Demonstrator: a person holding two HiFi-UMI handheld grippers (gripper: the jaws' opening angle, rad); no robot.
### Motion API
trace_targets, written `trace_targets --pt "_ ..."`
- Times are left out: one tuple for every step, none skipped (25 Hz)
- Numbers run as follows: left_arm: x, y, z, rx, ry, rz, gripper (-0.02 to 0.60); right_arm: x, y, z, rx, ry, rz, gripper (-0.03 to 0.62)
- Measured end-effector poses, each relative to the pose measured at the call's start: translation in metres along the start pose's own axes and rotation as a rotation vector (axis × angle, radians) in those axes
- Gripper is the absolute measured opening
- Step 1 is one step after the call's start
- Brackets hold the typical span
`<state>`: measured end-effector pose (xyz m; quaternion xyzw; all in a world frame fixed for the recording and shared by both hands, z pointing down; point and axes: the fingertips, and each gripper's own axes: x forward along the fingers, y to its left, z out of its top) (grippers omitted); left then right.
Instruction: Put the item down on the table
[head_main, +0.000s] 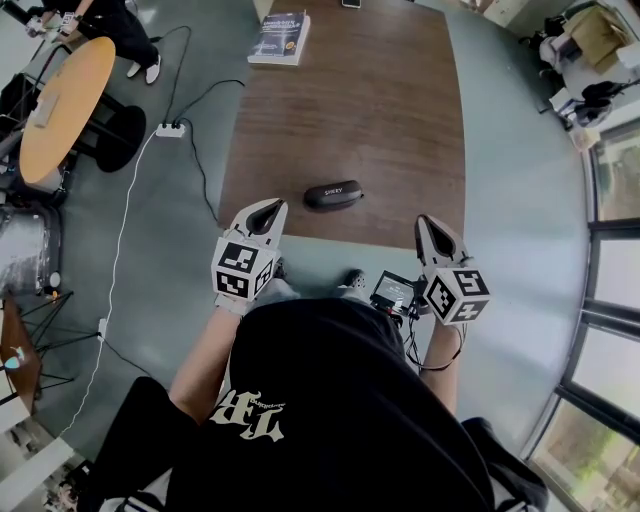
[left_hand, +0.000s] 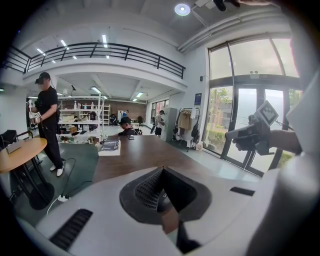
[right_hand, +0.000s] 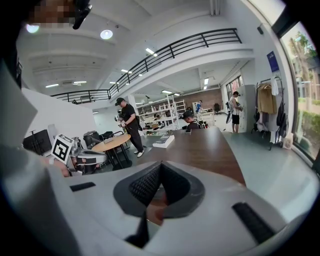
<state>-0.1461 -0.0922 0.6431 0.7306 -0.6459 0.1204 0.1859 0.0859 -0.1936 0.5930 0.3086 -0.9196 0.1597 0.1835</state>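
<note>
I am holding my left claw (head_main: 266, 210) and right claw (head_main: 432, 226) clenched and empty at the table's (head_main: 350, 110) near edge. The black case (head_main: 334, 194) is lying just beyond, seemingly placed, so backing away looks next.

My fingers (left_hand: 147, 190): smooth white plastic shells, black ribbed pads. Surface (head_main: 340, 110): matt, dark wood grain. Black case (head_main: 334, 194): smooth, faint sheen. Floor (head_main: 500, 200): smooth, grey-green.
</note>
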Motion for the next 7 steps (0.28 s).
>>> trace_targets --pt "0.0001 0.0004 0.0004 -0.001 0.0 -0.002 0.006 0.0008 0.0001 0.0007 0.0 0.0 0.0 -0.015" --pt "0.0003 0.0003 0.0005 -0.002 0.0 -0.004 0.006 0.0013 -0.0001 0.001 0.0 0.0 0.0 -0.015" --pt "0.0006 -0.0001 0.0005 -0.005 -0.001 -0.007 0.006 0.0015 -0.0005 0.0011 -0.001 -0.001 0.0 -0.015" --pt "0.0009 -0.0006 0.0004 -0.008 -0.002 -0.01 0.006 0.0015 -0.0011 0.0012 -0.001 -0.001 -0.001 -0.015" --pt "0.001 -0.001 0.0002 -0.01 -0.002 -0.013 0.006 0.0014 -0.0016 0.0012 -0.001 -0.002 -0.002 -0.015" --pt "0.0012 -0.0013 0.0 -0.011 -0.003 -0.015 0.006 0.0013 -0.0019 0.0011 -0.002 -0.003 -0.003 -0.015" --pt "0.0013 -0.0016 -0.0003 -0.013 -0.003 -0.017 0.006 0.0011 -0.0023 0.001 -0.002 -0.003 -0.003 -0.015"
